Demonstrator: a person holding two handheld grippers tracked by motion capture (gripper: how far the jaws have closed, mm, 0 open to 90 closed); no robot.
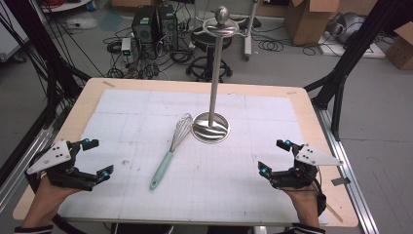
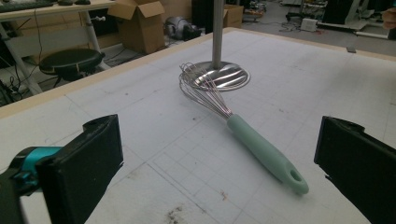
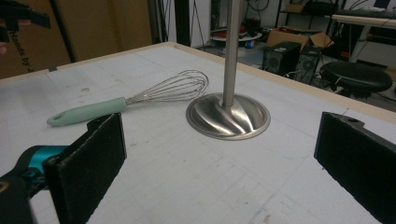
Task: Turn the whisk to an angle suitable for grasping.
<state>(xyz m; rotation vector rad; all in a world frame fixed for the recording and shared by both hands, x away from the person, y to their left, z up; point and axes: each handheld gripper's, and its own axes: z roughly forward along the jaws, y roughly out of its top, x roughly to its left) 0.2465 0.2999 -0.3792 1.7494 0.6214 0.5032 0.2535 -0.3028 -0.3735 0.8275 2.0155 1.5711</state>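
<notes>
I count two hand-held grippers, one whisk and one metal stand on my worktop (image 1: pixel 126 97).

At the left, my left hand-held gripper (image 1: pixel 93 157) hovers over the near left corner of the gridded mat, its jaws spread as wide as they go with nothing between them. In the left gripper view the two black pads (image 2: pixel 95 158) frame open mat, and the whisk lies ahead of them, apart from both.

The whisk (image 1: pixel 171 148) lies flat near the middle of the mat, roughly between the two grippers and a little nearer the left one. It has a pale mint-green handle with a hanging hole at the butt, and a balloon of thin steel wires. The handle points toward my side of the worktop; the wire head points away and lies just beside the round base of the stand (image 1: pixel 211 127). Whether the wires actually touch that base I cannot tell from these angles.

The stand is one upright polished pole on a round swirled foot, with a knob on top.

At the right, my right hand-held gripper (image 1: pixel 273 157) hangs over the near right part of the mat, likewise fully open and empty.
</notes>
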